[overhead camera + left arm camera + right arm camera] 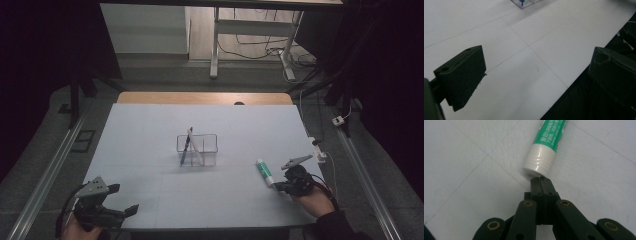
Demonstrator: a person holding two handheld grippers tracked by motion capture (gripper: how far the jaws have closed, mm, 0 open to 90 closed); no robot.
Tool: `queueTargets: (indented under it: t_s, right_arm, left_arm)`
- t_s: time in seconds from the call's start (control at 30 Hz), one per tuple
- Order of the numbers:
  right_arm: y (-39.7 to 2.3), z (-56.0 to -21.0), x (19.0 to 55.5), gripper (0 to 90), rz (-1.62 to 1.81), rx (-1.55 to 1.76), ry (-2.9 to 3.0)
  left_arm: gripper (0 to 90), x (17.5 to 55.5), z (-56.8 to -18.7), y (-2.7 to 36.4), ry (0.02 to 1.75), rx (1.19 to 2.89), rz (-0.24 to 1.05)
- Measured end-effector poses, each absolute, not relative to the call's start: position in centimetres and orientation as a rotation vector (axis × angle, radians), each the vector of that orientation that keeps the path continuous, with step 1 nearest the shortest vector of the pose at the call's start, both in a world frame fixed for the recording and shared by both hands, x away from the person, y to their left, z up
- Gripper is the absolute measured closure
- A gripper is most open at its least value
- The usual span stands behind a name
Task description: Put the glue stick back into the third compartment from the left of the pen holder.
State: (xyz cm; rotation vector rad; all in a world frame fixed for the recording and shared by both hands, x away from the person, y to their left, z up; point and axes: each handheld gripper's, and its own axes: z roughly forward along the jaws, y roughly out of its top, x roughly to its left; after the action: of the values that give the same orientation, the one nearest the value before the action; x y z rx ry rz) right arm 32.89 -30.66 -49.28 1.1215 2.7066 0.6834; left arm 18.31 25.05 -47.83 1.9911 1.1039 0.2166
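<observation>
Tube [550, 135] cap lies just ahead of right gripper's [541, 179] closed jaws

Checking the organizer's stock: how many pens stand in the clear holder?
2: a blue pen and a white pen, leaning in the clear holder's left compartment. Nothing else seems hidden.

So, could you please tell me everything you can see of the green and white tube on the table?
The tube lies flat on the white table, near its right side, right of the clear organizer. Its body is green with white print, and it looks like plastic; a ribbed, glossy white cap closes the end nearest the right gripper. That gripper's fingers are pressed together with their tips at the cap's rim; whether they touch it is unclear. Nothing grips the tube.
</observation>
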Motion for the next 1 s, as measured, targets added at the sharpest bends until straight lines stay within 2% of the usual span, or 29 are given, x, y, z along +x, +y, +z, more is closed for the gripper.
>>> queueTargets:
  t_s: [1.0]
  right_arm:
    - [-30.5, -49.5, 36.9, 89.7, 0.692, 1.153, 2.621]
  left_arm:
    - [1.2, 18.3, -47.8, 25.1, 1.104, 1.994, 0.216]
